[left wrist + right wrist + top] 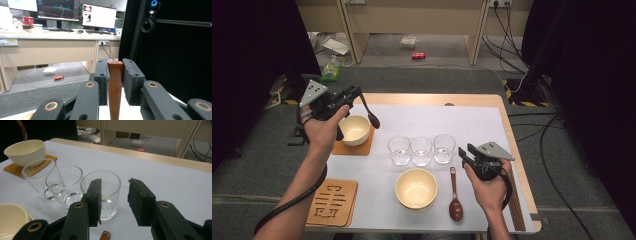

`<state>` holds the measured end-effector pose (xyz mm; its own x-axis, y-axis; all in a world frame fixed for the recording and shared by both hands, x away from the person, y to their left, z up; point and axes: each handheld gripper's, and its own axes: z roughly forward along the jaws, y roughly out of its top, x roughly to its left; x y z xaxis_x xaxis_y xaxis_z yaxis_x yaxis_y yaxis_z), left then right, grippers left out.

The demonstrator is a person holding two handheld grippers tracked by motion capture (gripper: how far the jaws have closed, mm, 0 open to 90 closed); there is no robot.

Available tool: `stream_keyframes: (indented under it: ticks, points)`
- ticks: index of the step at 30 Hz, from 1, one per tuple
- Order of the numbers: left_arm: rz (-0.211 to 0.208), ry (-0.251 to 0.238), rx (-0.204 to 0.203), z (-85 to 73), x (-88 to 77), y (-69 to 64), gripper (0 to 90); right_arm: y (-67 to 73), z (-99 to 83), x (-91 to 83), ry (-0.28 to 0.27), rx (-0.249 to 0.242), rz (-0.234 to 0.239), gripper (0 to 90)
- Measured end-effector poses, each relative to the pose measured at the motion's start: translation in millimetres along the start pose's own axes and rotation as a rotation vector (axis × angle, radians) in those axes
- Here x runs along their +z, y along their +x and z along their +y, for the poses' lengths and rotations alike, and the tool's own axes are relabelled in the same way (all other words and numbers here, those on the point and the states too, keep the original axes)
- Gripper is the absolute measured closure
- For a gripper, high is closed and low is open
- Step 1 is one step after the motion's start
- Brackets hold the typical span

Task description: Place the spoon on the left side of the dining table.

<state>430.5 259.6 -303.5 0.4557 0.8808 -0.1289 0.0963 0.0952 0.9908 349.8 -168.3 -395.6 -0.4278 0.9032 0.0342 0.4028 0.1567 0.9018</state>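
While clamped in left tool (357, 93), keep spoon (371, 115) steady, lower gently into bowl (354, 129); right tool (466, 152) open, empty.

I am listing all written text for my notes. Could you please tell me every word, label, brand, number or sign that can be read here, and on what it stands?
No text can be read.
Front wooden coaster: a cut-out maze-like pattern, not letters I can read.
Red can on the floor: label too small.
Green bottle: label blurred.
Monitors in the left gripper view: content too blurred.
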Motion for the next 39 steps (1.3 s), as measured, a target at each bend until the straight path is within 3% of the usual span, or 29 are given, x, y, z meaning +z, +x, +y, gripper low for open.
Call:
stream_keyframes:
  ticks: [10, 20, 28, 39]
  points:
    - [0.096, 0.009, 0.023, -10.2, -1.3, 22.1, 75.0, -2.2, -6.0, -0.6, 0.011, 0.001, -0.002, 62.6]
    - [0.182, 0.062, 0.050, -28.9, 2.1, 42.2, 75.0, -3.9, -9.6, -1.0, 0.017, 0.008, -0.005, 62.6]
    - [0.212, 0.113, 0.034, -45.6, 6.6, 54.5, 75.0, -4.3, -11.3, -0.7, 0.018, 0.010, -0.006, 62.5]
    - [0.223, 0.172, 0.007, -59.2, 18.9, 62.8, 74.9, -4.5, -10.7, -0.6, 0.013, 0.012, -0.013, 62.6]
